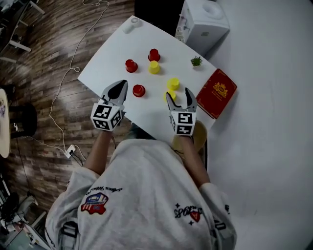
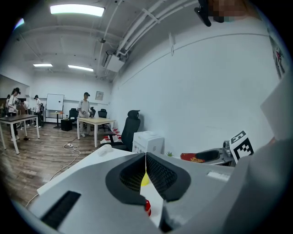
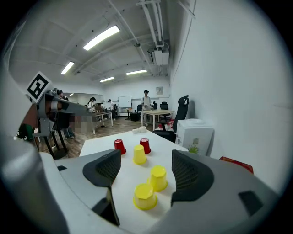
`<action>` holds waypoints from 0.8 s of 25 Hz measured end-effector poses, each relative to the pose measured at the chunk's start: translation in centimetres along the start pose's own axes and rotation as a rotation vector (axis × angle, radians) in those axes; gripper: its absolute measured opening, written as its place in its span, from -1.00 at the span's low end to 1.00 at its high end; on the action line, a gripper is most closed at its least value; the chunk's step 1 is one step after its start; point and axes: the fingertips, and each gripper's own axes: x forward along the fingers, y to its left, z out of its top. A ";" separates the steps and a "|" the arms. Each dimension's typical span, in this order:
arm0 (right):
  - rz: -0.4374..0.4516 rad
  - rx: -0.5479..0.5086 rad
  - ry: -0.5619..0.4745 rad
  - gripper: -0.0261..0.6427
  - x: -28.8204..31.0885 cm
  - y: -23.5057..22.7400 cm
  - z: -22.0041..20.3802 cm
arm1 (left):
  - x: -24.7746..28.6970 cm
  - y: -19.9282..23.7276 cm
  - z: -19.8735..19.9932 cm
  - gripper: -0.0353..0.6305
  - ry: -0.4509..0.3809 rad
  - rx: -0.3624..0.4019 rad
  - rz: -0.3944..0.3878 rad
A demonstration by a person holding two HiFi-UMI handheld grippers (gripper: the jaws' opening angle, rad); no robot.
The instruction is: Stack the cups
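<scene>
Head view: the nearest yellow cup (image 1: 171,92) is half hidden behind the right tool (image 1: 178,93). The other cups (image 1: 139,90) stand apart on the desk (image 1: 107,58). Both forearms reach forward.

Left gripper view: the left tool (image 2: 145,157) is clenched and empty, with cups only slivers past it.

Right gripper view: the jaws are released wide. Two yellow cups (image 3: 145,196) sit on the desk ahead between them, untouched.

I'm looking into an open-plan office with a wood-plank floor (image 2: 27,160). I see desks (image 2: 94,120), a black swivel chair (image 2: 132,125), a whiteboard (image 2: 55,101), strip lights (image 2: 77,9) overhead and people (image 2: 84,103) standing farther back.
</scene>
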 end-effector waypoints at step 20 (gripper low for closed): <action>-0.041 0.042 0.426 -0.30 5.7 1.8 -12.9 | -1.1 8.0 -2.5 -0.87 0.054 -0.043 0.009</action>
